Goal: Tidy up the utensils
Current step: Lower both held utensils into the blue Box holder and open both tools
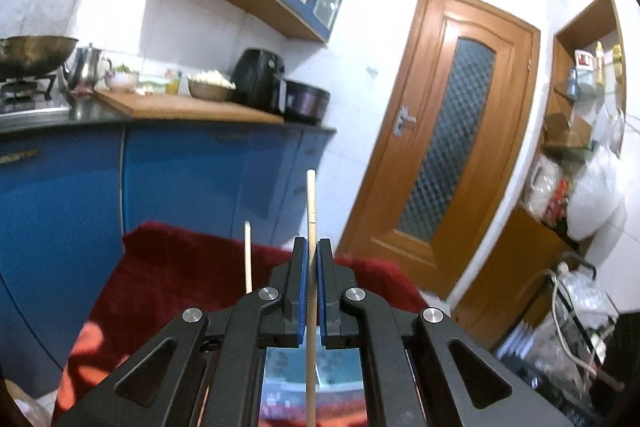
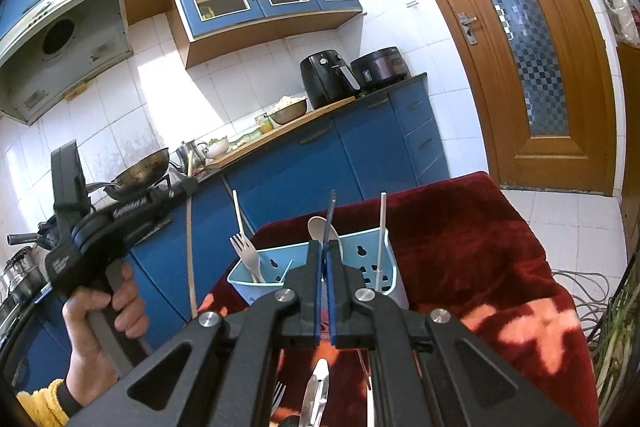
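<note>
**Blue caddy filling up, both jaws clamped on utensils**

Pale-blue plastic first: the utensil caddy sits on the desk, which is draped in a dark red cloth, and it is split into compartments. On the left side stands a light-coloured fork, tines up, leaning against the wall. Beside it a pale chopstick pokes up and tilts left; which compartment its foot is in, I cannot tell. Near the middle, a cream spoon stands bowl up, partly hidden behind the right gripper. On the right side a thin white stick rises upright.

Right gripper: jaws closed on a thin dark blue utensil that sticks up past the fingertips, right in front of the caddy. Below the jaws, more cutlery lies on the cloth, a metal fork and a shiny knife-like piece.

Left gripper, held up by a hand away to the left of the desk: jaws closed on a long wooden chopstick, pointing straight up between the pads. A second pale stick stands just to its left, above the red cloth.
</note>
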